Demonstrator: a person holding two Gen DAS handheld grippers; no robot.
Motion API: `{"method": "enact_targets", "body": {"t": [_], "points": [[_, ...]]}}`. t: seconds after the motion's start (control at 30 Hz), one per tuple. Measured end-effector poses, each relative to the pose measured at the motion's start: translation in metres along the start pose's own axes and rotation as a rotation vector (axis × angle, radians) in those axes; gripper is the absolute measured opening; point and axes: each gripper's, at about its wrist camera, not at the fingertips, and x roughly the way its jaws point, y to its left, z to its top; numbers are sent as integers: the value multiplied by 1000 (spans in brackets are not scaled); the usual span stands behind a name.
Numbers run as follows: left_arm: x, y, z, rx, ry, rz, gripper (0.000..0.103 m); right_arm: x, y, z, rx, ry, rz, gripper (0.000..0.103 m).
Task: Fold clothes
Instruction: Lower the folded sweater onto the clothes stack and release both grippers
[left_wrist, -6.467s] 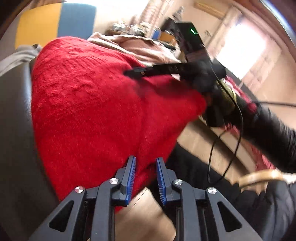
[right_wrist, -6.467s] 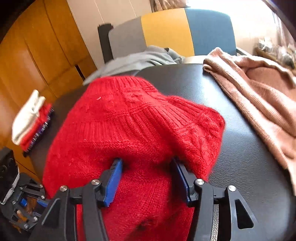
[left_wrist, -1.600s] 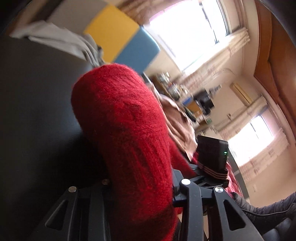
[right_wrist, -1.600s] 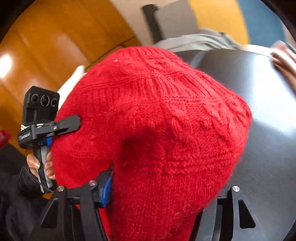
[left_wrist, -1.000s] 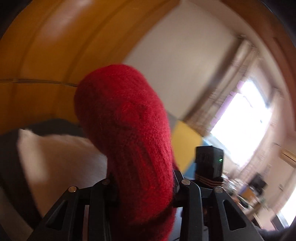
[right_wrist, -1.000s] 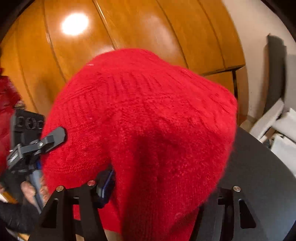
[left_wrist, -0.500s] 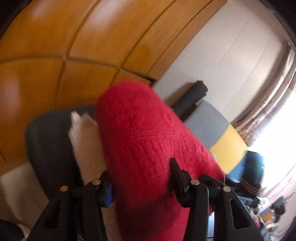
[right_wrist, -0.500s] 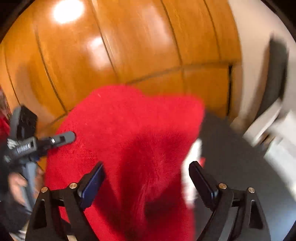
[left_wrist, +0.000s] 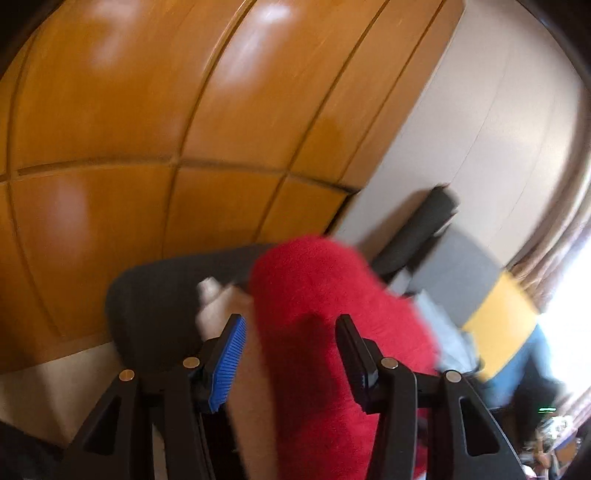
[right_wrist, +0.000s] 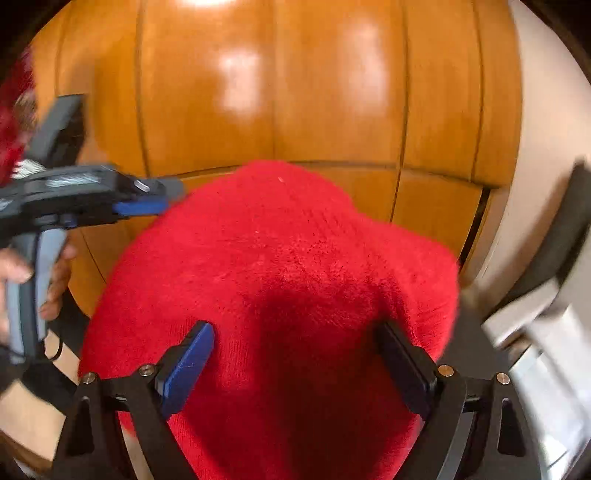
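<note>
Orange wood panels (right_wrist: 295, 92) rise behind the red sweater (right_wrist: 280, 295), which fills both grippers' parted jaws.

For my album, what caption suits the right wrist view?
Open right gripper around a folded red sweater, wooden panels behind.

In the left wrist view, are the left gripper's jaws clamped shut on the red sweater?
No: the left gripper stands open, a clear gap beside the red sweater.

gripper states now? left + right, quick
Left gripper: open, folded red knit sweater between its fingers.
Right gripper: open wide, same sweater between its fingers.
</note>
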Motion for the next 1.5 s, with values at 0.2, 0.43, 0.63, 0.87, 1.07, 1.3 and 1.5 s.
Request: {"method": "enact_targets", "body": {"t": [0.2,0.43,0.63,0.87,1.07,1.3,1.5], "points": [[28,-31,15,100,25,-132,53,-4,-2,-13,63,-2,29,103],[97,-11,1,258,65,84,43,20,-21,-36,113,71,-29,103],[75,-8,-2,258,16,15,43,16,-5,-32,93,61,-82,103],[-2,-43,-8,290,-127,104,68,-47,11,-38,104,35,-173,103],[-64,-58,-44,292,-155,350,70,-112,49,-44,148,-52,-322,103],[-107,-62,-89,240,-125,299,65,-145,85,-70,283,-17,-286,103],[-124,-56,-105,240,-113,224,50,-160,106,-91,250,-25,-305,103]]}}
